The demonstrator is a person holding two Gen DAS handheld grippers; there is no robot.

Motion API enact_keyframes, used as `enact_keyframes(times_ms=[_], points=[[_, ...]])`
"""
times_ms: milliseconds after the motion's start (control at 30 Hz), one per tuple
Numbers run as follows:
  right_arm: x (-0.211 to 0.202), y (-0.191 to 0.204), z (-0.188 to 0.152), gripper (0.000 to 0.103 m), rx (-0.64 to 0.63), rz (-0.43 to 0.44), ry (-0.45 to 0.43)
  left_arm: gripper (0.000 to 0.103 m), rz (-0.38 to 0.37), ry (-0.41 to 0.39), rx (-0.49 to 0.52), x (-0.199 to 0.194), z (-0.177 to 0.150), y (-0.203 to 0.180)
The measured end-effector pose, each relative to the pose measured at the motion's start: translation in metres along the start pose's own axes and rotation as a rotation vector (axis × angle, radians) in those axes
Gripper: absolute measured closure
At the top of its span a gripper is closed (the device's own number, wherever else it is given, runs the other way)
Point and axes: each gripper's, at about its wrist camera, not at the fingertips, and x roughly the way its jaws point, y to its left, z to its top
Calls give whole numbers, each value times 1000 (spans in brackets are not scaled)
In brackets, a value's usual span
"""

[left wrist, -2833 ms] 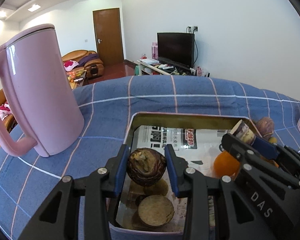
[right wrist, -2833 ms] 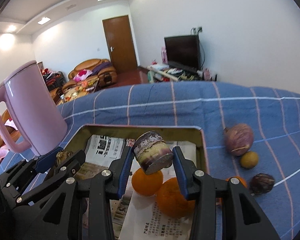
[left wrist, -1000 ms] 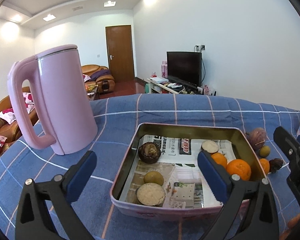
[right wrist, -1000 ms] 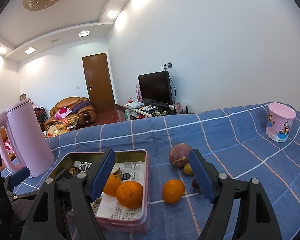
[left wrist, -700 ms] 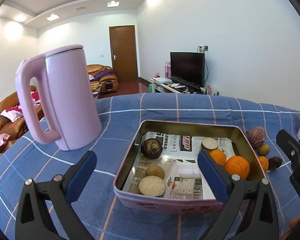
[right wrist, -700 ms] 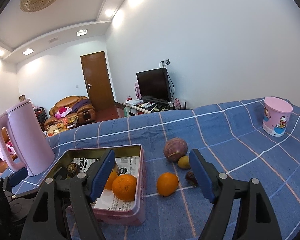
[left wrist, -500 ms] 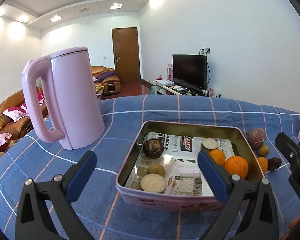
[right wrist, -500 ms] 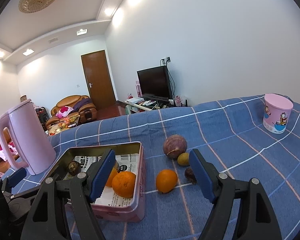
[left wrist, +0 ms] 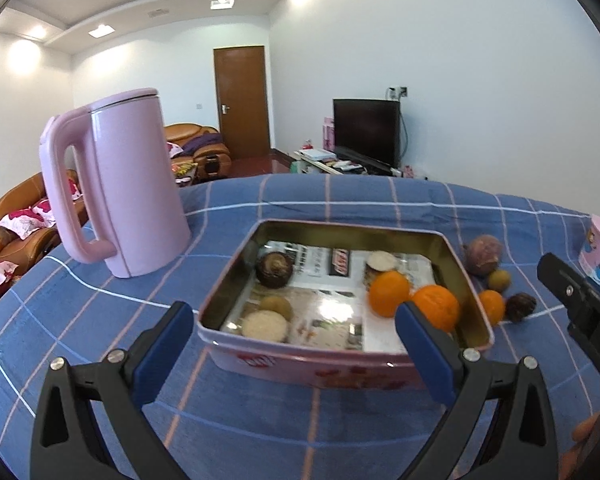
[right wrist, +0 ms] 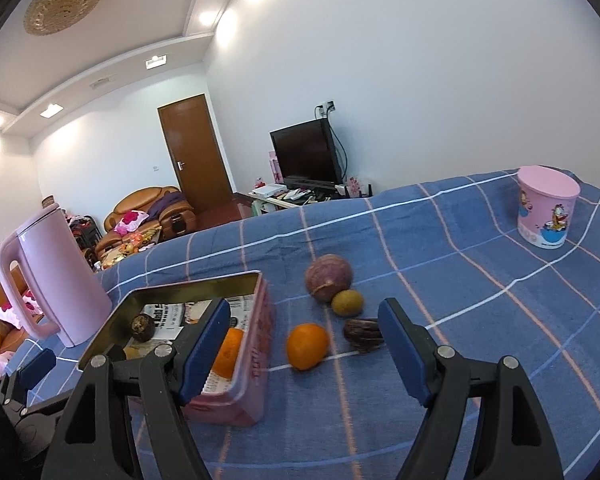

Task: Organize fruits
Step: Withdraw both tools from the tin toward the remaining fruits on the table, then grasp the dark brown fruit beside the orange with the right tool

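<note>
A pink tin tray [left wrist: 300, 364] lined with newspaper holds two oranges [left wrist: 389, 293], a dark round fruit [left wrist: 274, 270], a cut pale fruit [left wrist: 381, 261] and others. My left gripper [left wrist: 294, 346] is open and empty, hovering before the tray's near wall. My right gripper [right wrist: 304, 350] is open and empty, above the cloth. Ahead of it lie an orange [right wrist: 307, 346], a dark wrinkled fruit [right wrist: 362, 335], a small green-yellow fruit [right wrist: 347, 303] and a purple round fruit [right wrist: 328, 278]. The tray [right wrist: 256, 344] is at its left.
A tall pink kettle [left wrist: 120, 196] stands left of the tray on the blue checked cloth [left wrist: 340, 432]. A pink cartoon cup [right wrist: 546, 212] stands at the far right. The right gripper's body [left wrist: 580, 308] shows at the right edge of the left wrist view.
Both grippers let go of their fruits into the tray, opened wide and pulled back. The right gripper swung right toward the loose fruits on the cloth.
</note>
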Motion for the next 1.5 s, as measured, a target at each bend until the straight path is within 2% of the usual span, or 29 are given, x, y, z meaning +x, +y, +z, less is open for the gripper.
enact_keyframes(times_ms=[500, 733, 800, 900, 1067, 1200, 1300, 1367, 1400, 1500], points=[[-12, -83, 13, 25, 71, -112, 16, 0, -89, 22, 73, -16, -9, -52], [-7, -105, 19, 25, 72, -133, 39, 0, -168, 47, 113, -24, -16, -88], [0, -104, 21, 25, 39, -103, 66, 0, -181, 38, 121, -30, -18, -95], [20, -92, 22, 25, -42, 18, 165, 0, -219, 30, 112, -35, -20, -95], [54, -69, 22, 26, -164, 178, 303, 0, -231, 43, 31, -31, -19, -79], [77, -55, 18, 46, -238, 174, 379, 4, -234, 96, -13, -19, -20, -73], [91, -53, 15, 49, -235, 209, 442, 5, -241, 115, -19, -15, -21, -72], [97, -54, 13, 51, -237, 209, 464, 5, -248, 122, -15, -15, -21, -74], [99, -54, 12, 57, -235, 217, 479, 5, -253, 123, -13, -14, -21, -75], [101, -56, 12, 58, -220, 242, 490, 5, -277, 121, -7, -15, -22, -77]])
